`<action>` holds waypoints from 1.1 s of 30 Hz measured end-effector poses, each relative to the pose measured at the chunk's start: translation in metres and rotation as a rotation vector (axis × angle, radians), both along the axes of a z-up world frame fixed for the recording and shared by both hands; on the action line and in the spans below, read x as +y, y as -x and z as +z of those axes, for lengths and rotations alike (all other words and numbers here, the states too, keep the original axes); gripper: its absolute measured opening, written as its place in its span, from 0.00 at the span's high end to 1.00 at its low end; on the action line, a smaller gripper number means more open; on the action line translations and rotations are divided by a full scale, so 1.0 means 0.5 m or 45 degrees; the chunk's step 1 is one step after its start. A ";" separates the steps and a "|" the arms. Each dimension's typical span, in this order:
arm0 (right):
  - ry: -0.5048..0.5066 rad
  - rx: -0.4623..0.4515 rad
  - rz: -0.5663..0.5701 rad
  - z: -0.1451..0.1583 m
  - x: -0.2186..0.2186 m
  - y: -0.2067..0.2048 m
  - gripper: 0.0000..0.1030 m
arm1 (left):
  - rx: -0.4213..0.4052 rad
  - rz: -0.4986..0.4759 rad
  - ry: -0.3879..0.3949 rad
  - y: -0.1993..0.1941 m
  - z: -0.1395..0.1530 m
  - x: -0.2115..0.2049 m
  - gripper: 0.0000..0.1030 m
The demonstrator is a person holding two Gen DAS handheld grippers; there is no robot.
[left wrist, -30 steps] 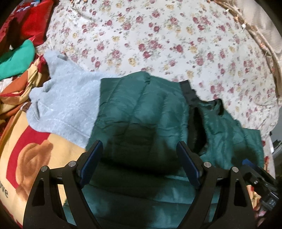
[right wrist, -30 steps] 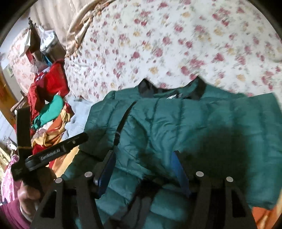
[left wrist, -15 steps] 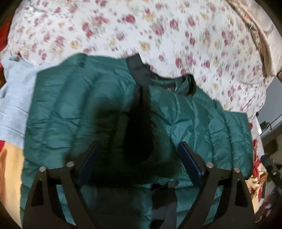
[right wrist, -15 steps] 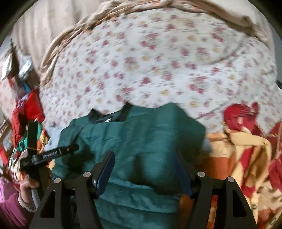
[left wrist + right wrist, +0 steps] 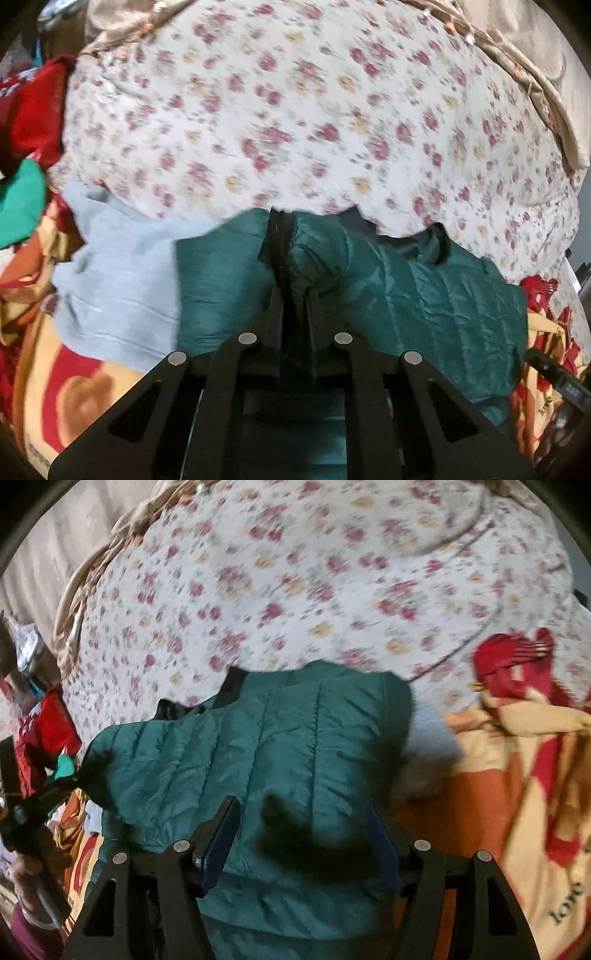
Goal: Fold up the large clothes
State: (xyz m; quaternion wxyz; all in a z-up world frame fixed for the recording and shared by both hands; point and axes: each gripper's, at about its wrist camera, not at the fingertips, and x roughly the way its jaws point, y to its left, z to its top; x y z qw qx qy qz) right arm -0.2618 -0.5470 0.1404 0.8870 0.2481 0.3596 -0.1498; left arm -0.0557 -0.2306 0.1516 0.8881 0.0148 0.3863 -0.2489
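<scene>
A dark green quilted puffer jacket [image 5: 443, 295] lies on the bed, its black collar toward the floral quilt. My left gripper [image 5: 295, 291] is shut on the jacket's black front zipper edge, bunching the fabric there. In the right wrist view the jacket [image 5: 258, 746] fills the middle. My right gripper [image 5: 301, 830] is open just above the jacket's right half and holds nothing. The left gripper also shows at the left edge of that view [image 5: 33, 805].
A white floral quilt [image 5: 314, 110] covers the far bed. A light grey sweater [image 5: 122, 266] lies left of the jacket, partly under it. An orange, cream and red blanket [image 5: 517, 794] lies on the right. Red and green clothes [image 5: 26, 147] pile at far left.
My left gripper has closed on the jacket's zipper edge; it was open before. My right gripper has shifted right across the jacket and stays open.
</scene>
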 end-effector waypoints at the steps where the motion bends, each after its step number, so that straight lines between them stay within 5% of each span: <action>1: 0.003 0.001 0.012 -0.004 0.007 -0.014 0.36 | -0.007 0.011 -0.008 0.001 -0.002 0.013 0.91; 11: 0.174 0.124 0.250 -0.075 0.082 -0.182 0.36 | 0.042 0.076 -0.077 -0.013 -0.096 0.077 0.91; 17: 0.207 0.147 0.252 -0.084 0.089 -0.218 0.34 | 0.063 0.093 -0.077 -0.023 -0.101 0.073 0.90; 19: 0.206 0.131 0.256 -0.067 0.093 -0.207 0.35 | 0.069 0.086 -0.079 -0.023 -0.093 0.073 0.80; 21: 0.193 0.079 0.246 -0.035 0.092 -0.176 0.35 | 0.061 0.065 -0.049 -0.015 -0.077 0.082 0.49; 23: 0.190 0.026 0.229 -0.001 0.088 -0.138 0.35 | 0.046 0.061 -0.010 -0.007 -0.060 0.091 0.38; 29: 0.182 0.009 0.165 0.048 0.050 -0.044 0.35 | -0.011 0.025 0.045 0.024 -0.020 0.084 0.36; 33: 0.209 0.083 0.218 0.013 0.076 -0.067 0.35 | 0.012 0.000 -0.043 0.027 -0.057 0.038 0.36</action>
